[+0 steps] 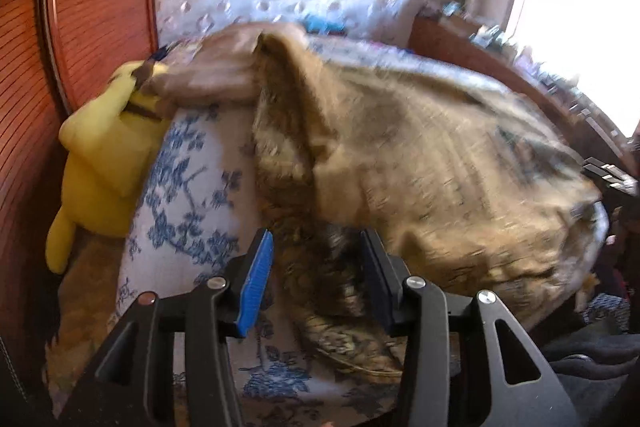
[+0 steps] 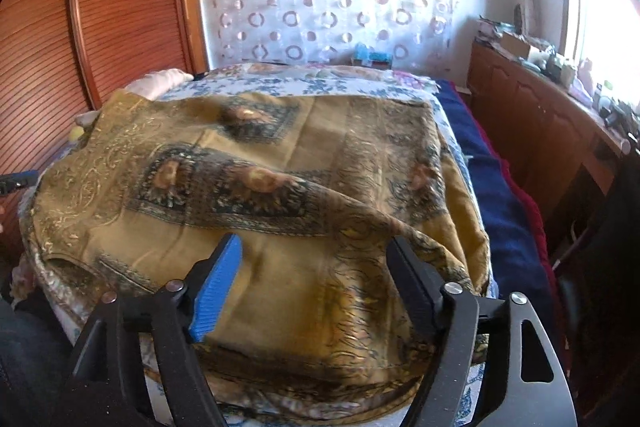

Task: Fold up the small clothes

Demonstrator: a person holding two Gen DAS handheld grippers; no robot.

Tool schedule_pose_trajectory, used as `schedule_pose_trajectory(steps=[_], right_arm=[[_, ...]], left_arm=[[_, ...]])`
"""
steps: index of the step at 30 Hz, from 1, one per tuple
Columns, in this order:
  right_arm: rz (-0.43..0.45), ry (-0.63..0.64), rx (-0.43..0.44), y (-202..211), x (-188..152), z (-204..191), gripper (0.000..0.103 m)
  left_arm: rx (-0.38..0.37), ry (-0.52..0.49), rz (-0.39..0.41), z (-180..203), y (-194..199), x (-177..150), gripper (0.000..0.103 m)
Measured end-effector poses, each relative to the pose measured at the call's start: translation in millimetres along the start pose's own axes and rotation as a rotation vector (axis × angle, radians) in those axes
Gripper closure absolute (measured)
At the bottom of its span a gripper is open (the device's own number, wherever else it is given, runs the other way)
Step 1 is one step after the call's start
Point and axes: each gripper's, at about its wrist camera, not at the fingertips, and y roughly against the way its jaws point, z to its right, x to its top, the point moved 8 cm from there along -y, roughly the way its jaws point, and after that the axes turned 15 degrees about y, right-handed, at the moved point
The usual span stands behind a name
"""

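The ochre patterned cloth [image 2: 256, 195] stretches nine to three ahead of the right gripper [image 2: 316, 279], fingers wide and empty, while the left gripper [image 1: 316, 267], fingers likewise wide, sits at its near edge.

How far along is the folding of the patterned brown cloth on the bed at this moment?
Early. The brown patterned cloth lies mostly spread over the floral bedsheet, with a diagonal ridge across it but no neat fold. Nothing is in hand: the left hand-held gripper and right hand-held gripper are open above it. All folding remains.

Ochre paisley-patterned garment [image 2: 280, 195]
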Motion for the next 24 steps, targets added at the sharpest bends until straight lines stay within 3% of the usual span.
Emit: schedule_pose_trajectory(steps=[10, 13, 14, 15, 20, 24], right_arm=[[0.022, 0.027, -0.012, 3.4, 10.0, -5.3, 0.024], [0.018, 0.019, -0.014, 1.8, 6.6, -4.2, 0.024], [0.013, 0.019, -0.016, 0.4, 4.9, -3.9, 0.024], [0.008, 0.019, -0.019, -1.1, 3.1, -3.2, 0.024], [-0.006, -0.001, -0.027, -7.2, -8.0, 5.3, 0.024], [0.004, -0.025, -0.020, -4.7, -13.0, 9.3, 0.024]], left_arm=[[0.046, -0.046, 0.014, 6.4, -7.2, -9.2, 0.057], [-0.004, -0.050, -0.007, 11.5, -6.4, -9.8, 0.082], [-0.011, -0.057, -0.012, 12.6, -5.4, -11.0, 0.096], [-0.023, -0.069, -0.013, 15.3, -4.7, -11.3, 0.101], [-0.095, -0.078, 0.035, 35.9, 16.3, 4.3, 0.103], [-0.173, -0.109, 0.121, 73.6, 47.1, 41.3, 0.103]])
